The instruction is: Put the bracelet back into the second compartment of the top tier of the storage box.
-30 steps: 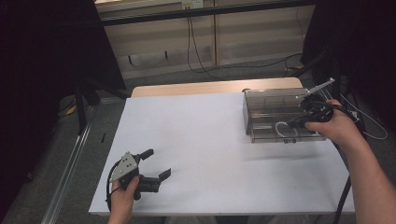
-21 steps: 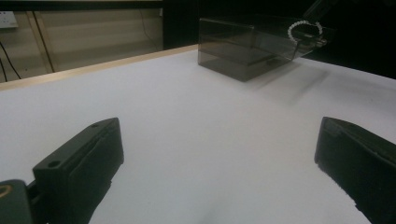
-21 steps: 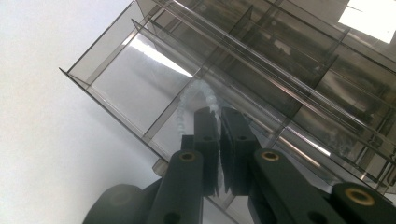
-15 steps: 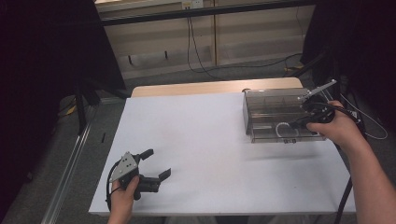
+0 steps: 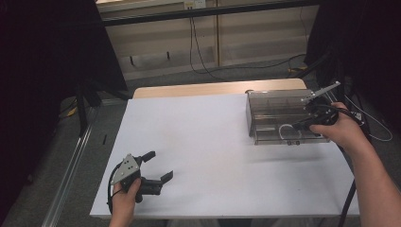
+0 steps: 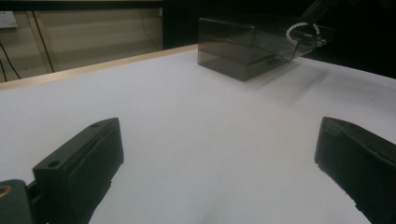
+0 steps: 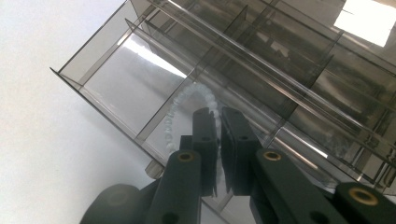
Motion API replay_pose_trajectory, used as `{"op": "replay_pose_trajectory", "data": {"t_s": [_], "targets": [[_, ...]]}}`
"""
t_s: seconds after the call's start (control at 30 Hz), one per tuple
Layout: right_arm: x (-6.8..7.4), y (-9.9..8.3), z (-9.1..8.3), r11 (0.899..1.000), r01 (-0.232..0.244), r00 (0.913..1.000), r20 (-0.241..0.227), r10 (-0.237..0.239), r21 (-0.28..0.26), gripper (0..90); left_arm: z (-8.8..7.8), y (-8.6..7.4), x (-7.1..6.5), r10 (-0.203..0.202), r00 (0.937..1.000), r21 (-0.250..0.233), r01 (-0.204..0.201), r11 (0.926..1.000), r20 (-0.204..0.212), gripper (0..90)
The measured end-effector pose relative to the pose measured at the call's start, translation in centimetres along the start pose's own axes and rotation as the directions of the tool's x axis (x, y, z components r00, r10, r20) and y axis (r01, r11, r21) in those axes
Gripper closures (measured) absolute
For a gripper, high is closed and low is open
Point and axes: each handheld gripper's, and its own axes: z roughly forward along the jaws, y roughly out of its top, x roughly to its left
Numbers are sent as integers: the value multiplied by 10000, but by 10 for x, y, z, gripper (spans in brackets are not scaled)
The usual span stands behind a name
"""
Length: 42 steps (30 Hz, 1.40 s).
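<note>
A smoky clear plastic organizer box (image 5: 276, 109) with several compartments stands at the right of the white table (image 5: 203, 142). My right gripper (image 5: 299, 126) hovers over its near side, shut on a white bead bracelet (image 5: 285, 132). In the right gripper view the jaws pinch the bracelet (image 7: 187, 100), whose loop hangs over a compartment of the box (image 7: 289, 60). My left gripper (image 5: 159, 167) rests on the table at the near left, open, with nothing between its fingers (image 6: 84, 161). From there the box (image 6: 243, 51) and bracelet (image 6: 301, 30) show far off.
The table's wooden far edge (image 5: 213, 88) lies beyond the white sheet. Cables (image 5: 203, 52) trail on the floor behind. A metal rail (image 5: 71, 165) runs along the floor to the left of the table.
</note>
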Motion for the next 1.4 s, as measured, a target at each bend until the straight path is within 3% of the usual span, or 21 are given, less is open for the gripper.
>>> {"op": "replay_pose_trajectory", "data": {"t_s": [0.3,0.6,0.9,1.4], "targets": [[1,-1,-2,9999,146,9999,-39,-146,-45,847,0,0,0,74,10000,34,-74,10000,1,16],[7,-2,-5,9991,410,9981,-454,-412,-53,870,0,0,0,75,10000,34,-75,10000,-10,16],[22,-1,-10,9951,951,9904,-982,-972,-263,900,1,0,0,87,10000,65,-87,9999,22,16],[30,-9,-8,9931,1153,9812,-1532,-1174,-227,900,1,1,0,70,10000,36,-70,10000,11,16]]}}
